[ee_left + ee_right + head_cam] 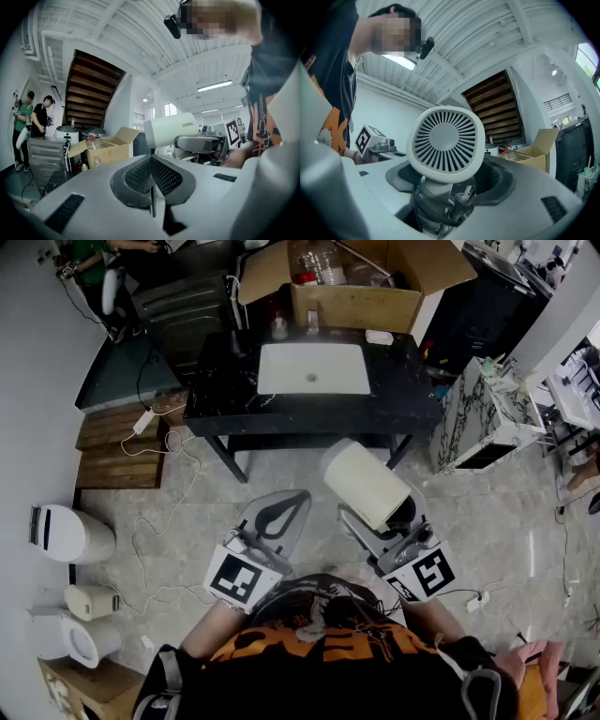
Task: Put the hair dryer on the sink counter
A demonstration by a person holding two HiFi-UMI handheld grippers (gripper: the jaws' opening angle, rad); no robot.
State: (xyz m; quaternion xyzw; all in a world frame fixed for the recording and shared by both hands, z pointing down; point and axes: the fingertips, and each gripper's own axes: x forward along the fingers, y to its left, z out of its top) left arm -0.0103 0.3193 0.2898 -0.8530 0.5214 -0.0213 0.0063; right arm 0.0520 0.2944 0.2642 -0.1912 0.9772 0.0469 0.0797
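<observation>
A cream hair dryer [366, 486] is held up in front of me, its handle with the wound cord clamped in my right gripper [382, 526]. In the right gripper view its rear grille [445, 144] faces the camera above the jaws of that gripper [440, 199]. My left gripper [274, 519] hangs beside it, shut with nothing between its pads [165, 177]; the left gripper view shows the dryer's barrel [171, 131] to the right. The black sink counter [403, 390] with a white basin [312, 368] stands ahead on the floor, well beyond both grippers.
An open cardboard box [356, 292] and small bottles [278, 328] sit at the counter's back. A marble-patterned cabinet [478, 418] stands to the right. Cables [164, 521], a wooden pallet [117, 442] and a white bin [70, 532] lie left. Two people [35, 117] stand far off.
</observation>
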